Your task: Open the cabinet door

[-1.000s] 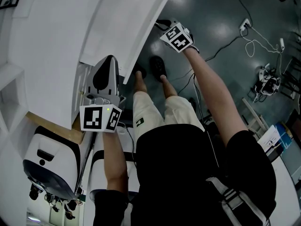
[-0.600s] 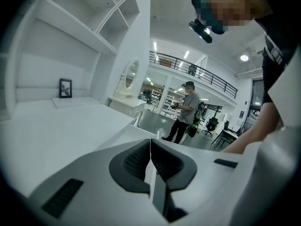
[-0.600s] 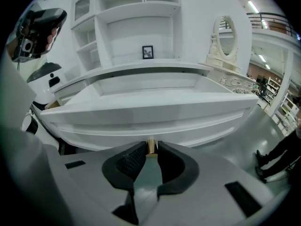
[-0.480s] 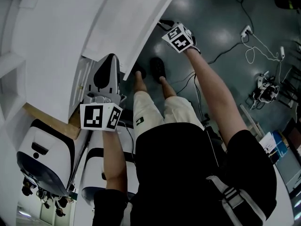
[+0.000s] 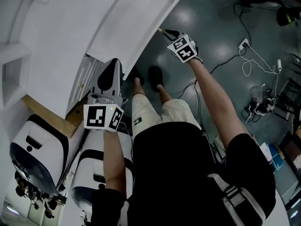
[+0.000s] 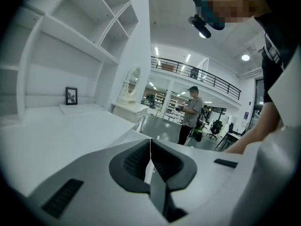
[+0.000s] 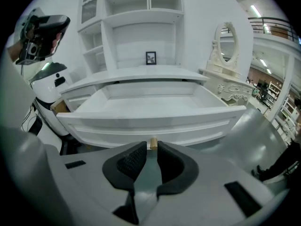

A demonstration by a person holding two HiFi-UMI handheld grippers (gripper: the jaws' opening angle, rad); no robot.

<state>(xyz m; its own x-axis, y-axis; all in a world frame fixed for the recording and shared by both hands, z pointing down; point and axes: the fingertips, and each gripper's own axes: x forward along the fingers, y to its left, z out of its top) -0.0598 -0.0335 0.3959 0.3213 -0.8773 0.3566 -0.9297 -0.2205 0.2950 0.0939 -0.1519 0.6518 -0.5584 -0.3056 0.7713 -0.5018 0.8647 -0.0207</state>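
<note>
Right gripper (image 7: 150,149) jaws had just been closing; I saw them clamped on the wooden knob (image 7: 153,143) at the front middle of the cabinet drawer (image 7: 150,121), which stood pulled out. Left gripper (image 6: 150,149) jaws were together, empty, near the drawer's left end.

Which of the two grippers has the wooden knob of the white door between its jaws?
The right gripper: its jaws have just closed further and grip the wooden knob. The left gripper is shut, empty.

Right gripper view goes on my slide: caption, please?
Right tongs, just closing further, pinch the wooden knob of the pulled-out white drawer.
</note>
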